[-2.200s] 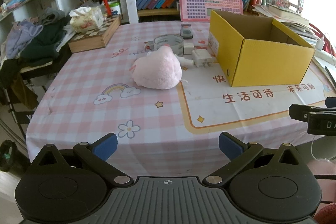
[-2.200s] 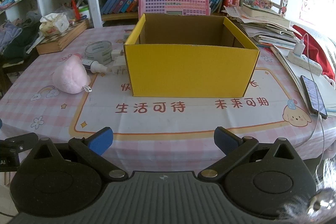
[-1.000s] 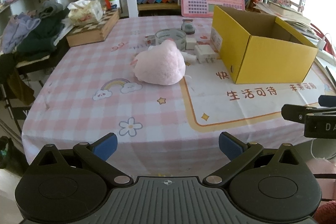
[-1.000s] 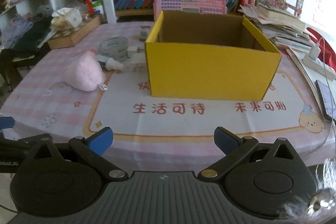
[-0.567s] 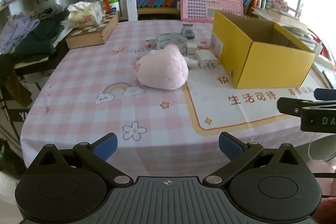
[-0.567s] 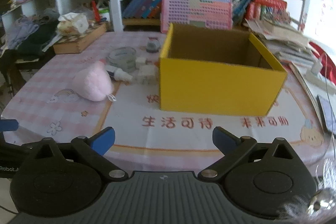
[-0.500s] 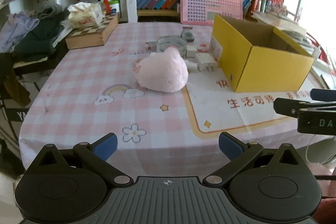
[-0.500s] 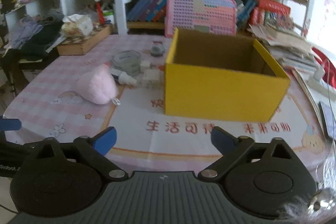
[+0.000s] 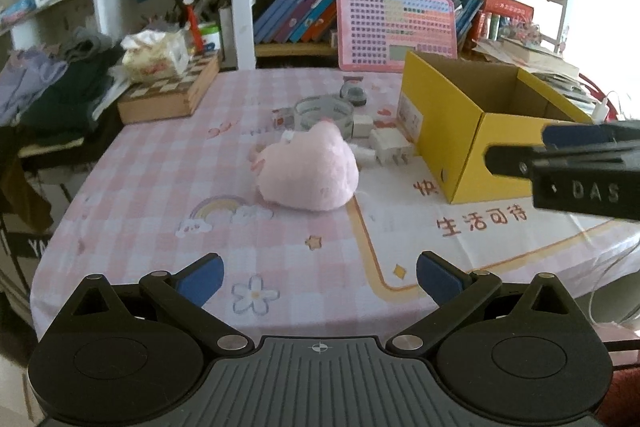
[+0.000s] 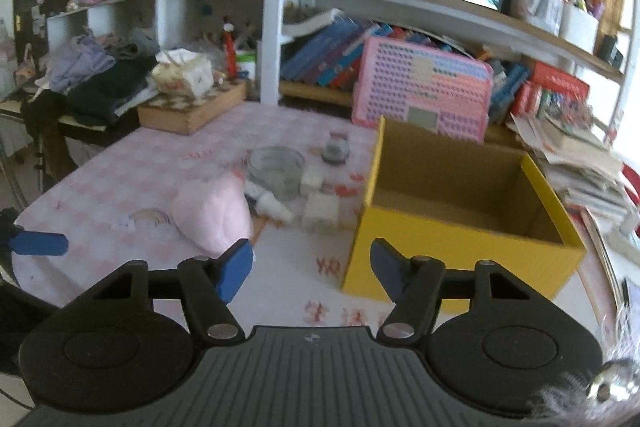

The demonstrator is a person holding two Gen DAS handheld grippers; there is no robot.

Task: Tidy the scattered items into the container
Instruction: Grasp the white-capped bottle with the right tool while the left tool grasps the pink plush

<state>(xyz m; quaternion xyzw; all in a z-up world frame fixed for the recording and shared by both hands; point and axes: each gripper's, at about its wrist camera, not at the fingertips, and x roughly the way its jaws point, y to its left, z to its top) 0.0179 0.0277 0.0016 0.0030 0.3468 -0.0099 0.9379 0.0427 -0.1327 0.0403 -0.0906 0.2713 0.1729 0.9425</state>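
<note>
I've swung the right gripper (image 10: pixel 311 269) up and left toward the pink plush (image 10: pixel 212 217) beside the yellow box (image 10: pixel 460 263), left gripper (image 9: pixel 318 277) barely moved, both spread wide and empty, so first pick is just starting.

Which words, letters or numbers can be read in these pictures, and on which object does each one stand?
"DAS": white letters on the right gripper, cut off at the picture's edge.
"生活可待": red characters on the tablecloth.
"快": red character on the tablecloth beside the yellow box.
Label on the box's side, book spines: too small to read.
</note>
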